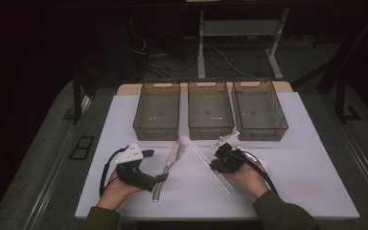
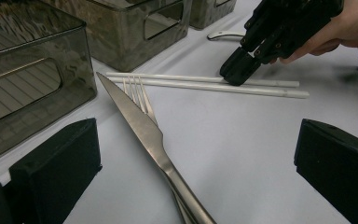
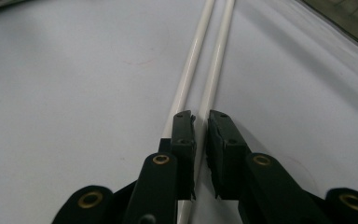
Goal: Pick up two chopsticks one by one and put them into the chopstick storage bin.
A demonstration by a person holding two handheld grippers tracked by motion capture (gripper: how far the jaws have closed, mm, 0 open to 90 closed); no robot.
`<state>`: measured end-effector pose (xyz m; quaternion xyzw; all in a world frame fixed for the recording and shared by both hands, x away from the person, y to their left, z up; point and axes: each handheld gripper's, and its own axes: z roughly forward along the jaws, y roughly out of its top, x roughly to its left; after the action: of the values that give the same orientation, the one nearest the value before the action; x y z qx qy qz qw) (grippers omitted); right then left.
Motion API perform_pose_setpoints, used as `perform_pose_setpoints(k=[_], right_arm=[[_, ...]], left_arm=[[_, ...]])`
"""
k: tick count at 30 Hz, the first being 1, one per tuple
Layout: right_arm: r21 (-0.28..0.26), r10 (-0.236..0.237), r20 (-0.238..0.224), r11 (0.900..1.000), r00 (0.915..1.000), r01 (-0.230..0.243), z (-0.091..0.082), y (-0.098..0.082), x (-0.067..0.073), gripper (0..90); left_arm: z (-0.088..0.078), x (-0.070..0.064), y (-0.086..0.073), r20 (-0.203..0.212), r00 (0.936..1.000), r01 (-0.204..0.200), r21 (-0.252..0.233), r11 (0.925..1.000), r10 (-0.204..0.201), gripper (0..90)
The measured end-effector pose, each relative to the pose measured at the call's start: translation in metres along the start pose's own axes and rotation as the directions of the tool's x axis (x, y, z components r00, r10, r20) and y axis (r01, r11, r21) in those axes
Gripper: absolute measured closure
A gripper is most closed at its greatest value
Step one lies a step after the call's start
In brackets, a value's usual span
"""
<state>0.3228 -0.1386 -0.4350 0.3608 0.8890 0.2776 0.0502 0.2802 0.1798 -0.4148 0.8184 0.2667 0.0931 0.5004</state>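
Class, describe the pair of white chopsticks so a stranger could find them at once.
Start at the three smoky bins along the far side of the white table. Just in front of the middle one, the pair of white chopsticks lies slanting toward the person, under the right tool. Unlike the steel knife and fork to their left, they are thin, plain white rods.
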Motion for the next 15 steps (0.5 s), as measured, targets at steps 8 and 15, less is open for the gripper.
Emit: perform_pose_setpoints(k=[8,15], right_arm=[[0.114,-0.004,0.003,0.994,1.0000,0.003,0.002,0.016,0.000,79.4],[0.189,-0.006,0.003,0.982,1.0000,0.006,0.002,0.024,0.003,78.4]], left_arm=[[0.000,0.000,0.001,0.002,1.0000,-0.001,-0.003,1.0000,0.001,0.0],[0.001,0.000,0.001,0.004,1.0000,0.000,-0.008,1.0000,0.000,0.0]])
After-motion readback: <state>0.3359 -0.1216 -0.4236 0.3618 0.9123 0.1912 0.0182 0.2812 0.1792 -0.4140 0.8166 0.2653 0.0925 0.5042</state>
